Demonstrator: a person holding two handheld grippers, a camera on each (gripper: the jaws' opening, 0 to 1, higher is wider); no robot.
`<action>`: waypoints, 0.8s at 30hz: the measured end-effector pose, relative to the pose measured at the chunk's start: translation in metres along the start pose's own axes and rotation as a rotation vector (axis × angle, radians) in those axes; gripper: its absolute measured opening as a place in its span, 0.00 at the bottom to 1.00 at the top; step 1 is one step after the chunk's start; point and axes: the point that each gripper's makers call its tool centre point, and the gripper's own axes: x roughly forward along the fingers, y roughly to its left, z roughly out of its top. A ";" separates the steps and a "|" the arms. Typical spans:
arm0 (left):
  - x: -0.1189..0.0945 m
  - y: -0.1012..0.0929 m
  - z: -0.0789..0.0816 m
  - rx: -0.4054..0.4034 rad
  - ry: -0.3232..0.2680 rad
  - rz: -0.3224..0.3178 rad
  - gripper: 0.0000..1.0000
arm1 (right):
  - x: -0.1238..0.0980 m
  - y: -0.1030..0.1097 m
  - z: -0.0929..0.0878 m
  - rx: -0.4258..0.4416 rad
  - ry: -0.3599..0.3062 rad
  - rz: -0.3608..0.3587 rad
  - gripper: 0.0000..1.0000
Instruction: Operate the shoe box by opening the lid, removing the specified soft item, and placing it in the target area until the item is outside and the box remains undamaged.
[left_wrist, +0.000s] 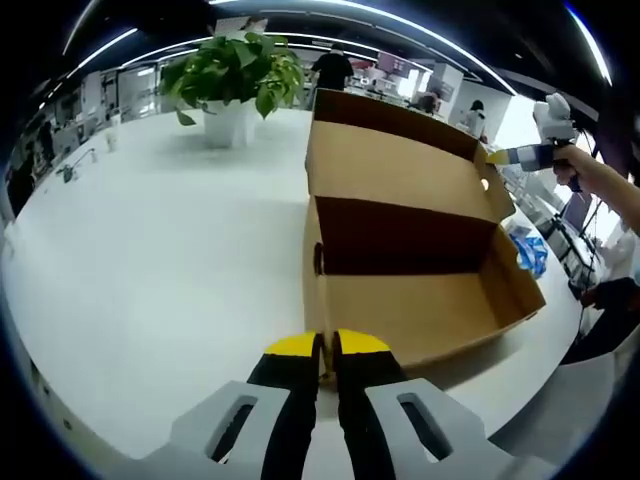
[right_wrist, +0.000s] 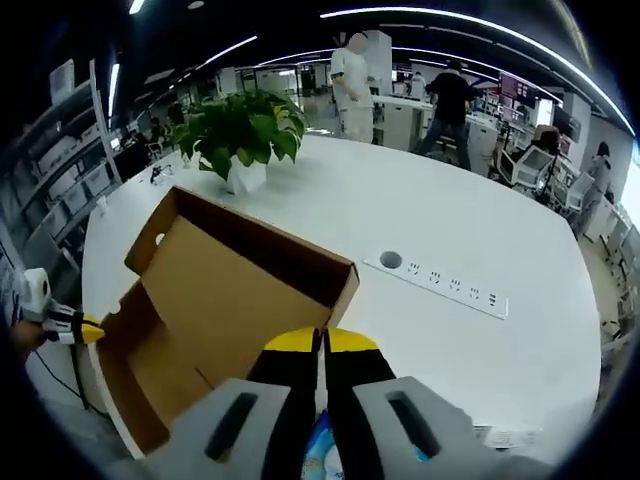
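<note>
A brown cardboard shoe box (left_wrist: 420, 300) lies on the white table with its lid (left_wrist: 395, 165) swung open to the far side; its inside looks bare. My left gripper (left_wrist: 325, 345) is shut on the near corner of the box wall. It is also in the right gripper view, at the box's corner, as the left gripper (right_wrist: 88, 330). A blue and white soft item (left_wrist: 530, 250) lies outside the box on its right side. The right gripper (left_wrist: 497, 157) hovers by the lid's corner. In its own view my right gripper (right_wrist: 322, 342) is shut, and the soft item (right_wrist: 322, 452) shows below its jaws.
A potted plant (left_wrist: 235, 75) in a white pot stands behind the box, and appears as the plant (right_wrist: 240, 130) in the other view. A power strip (right_wrist: 440, 282) is set in the table (right_wrist: 480, 220). A hand and arm (left_wrist: 610, 185) hold the right gripper. People stand at the back.
</note>
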 end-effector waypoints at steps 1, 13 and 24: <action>0.000 0.000 0.000 0.003 0.000 -0.001 0.02 | -0.002 0.001 0.000 0.003 -0.007 0.001 0.00; -0.001 0.000 0.000 0.010 -0.002 -0.008 0.03 | -0.029 0.013 0.002 -0.009 -0.081 0.008 0.00; 0.000 -0.001 0.001 0.026 -0.001 -0.013 0.03 | -0.048 0.021 -0.001 -0.012 -0.143 0.004 0.00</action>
